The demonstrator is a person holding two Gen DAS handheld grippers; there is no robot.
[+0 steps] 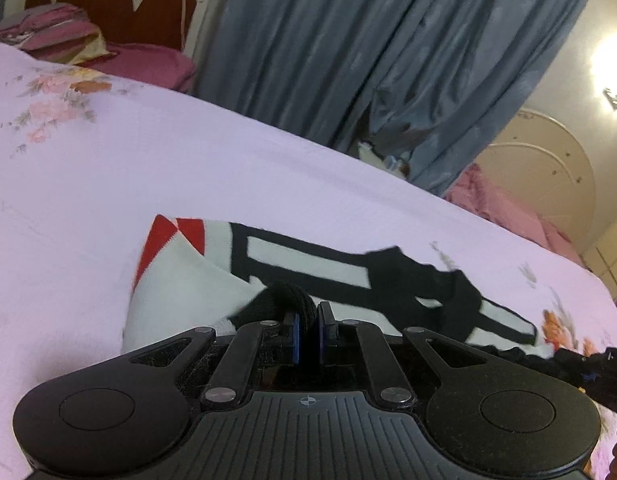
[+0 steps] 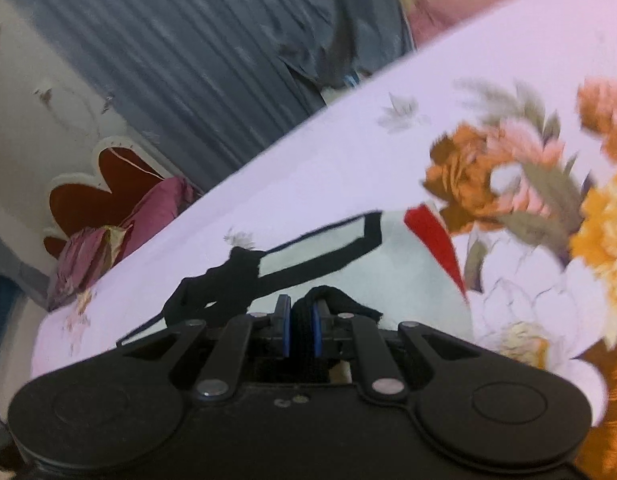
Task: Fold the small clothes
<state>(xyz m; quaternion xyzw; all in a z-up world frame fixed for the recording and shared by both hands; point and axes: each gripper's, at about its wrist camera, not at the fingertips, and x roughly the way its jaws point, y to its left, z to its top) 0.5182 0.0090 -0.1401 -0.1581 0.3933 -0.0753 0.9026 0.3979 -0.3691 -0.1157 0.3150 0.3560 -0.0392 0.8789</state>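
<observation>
A small white garment [image 1: 176, 292] with black bands and red patches lies on the lilac floral bedsheet [image 1: 188, 168]. My left gripper [image 1: 307, 322] is shut on a black edge of it, bunched between the blue pads. In the right wrist view the same garment [image 2: 400, 280] stretches ahead, and my right gripper [image 2: 301, 326] is shut on another black edge. The right gripper's body shows at the right edge of the left wrist view [image 1: 604, 372]. The garment hangs stretched between the two grippers just above the sheet.
Pink pillows [image 1: 144, 66] and a white and red headboard [image 1: 120, 4] stand at the bed's head. A grey-blue curtain [image 1: 368, 48] hangs beyond the far edge. A pink cloth pile [image 1: 504, 208] lies past the bed's far side. Large flower prints [image 2: 520, 168] cover the sheet.
</observation>
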